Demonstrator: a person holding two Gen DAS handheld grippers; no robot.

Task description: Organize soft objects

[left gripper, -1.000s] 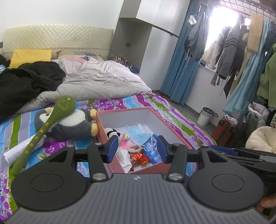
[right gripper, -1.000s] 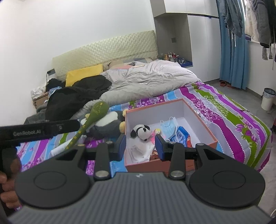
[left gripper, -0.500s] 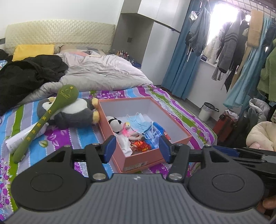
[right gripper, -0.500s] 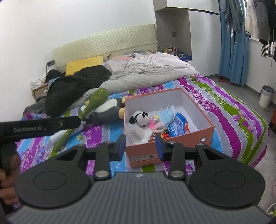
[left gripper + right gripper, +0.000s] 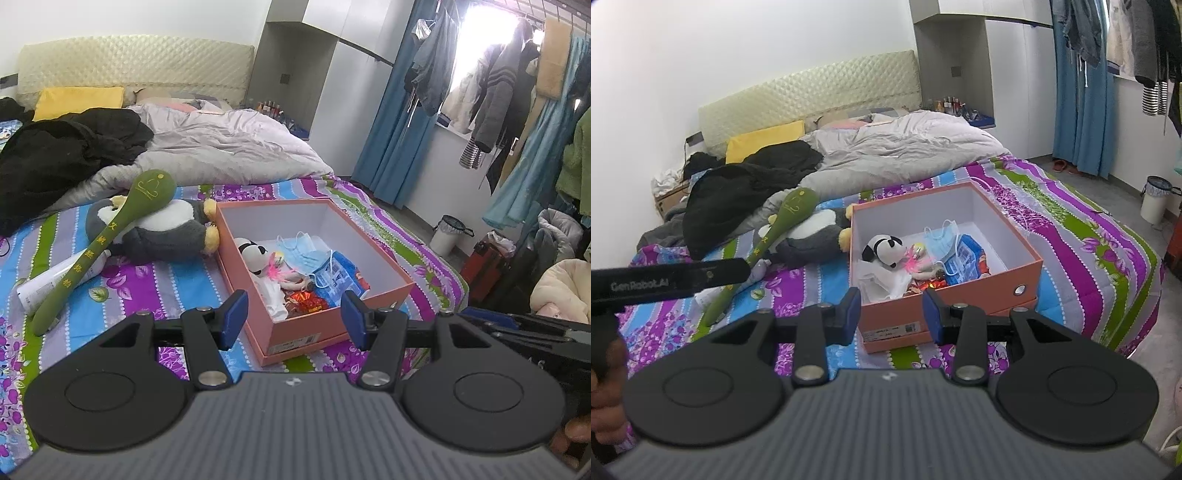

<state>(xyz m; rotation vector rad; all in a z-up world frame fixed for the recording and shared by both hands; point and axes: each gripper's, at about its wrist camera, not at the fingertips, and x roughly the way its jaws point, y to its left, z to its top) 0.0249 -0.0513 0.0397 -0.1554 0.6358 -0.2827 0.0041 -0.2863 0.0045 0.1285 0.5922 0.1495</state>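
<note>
Left wrist view: the orange box sits open on the bed's striped floral cover, near the foot corner, and it holds the soft things already gathered: a small panda plush against the left wall, blue face masks in the middle, a blue packet toward the right wall, a red wrapper and a white cloth at the near end. Just left of the box, touching its far left corner, a grey and white penguin plush lies on its back, and a long green plush spoon rests slanted across it, with its handle end down on the cover beside a white spray can. The left tongs hang above the near edge of the box with the blue pads apart and nothing between them; the jaws stand open. In the right wrist view the right tongs hover in front of the same near wall, also parted and empty, set narrower than the left pair. Farther up the bed lie a black coat, a rumpled grey duvet and a yellow pillow against the quilted headboard. Blue curtains and hanging clothes fill the right side, with a white bin on the floor.
</note>
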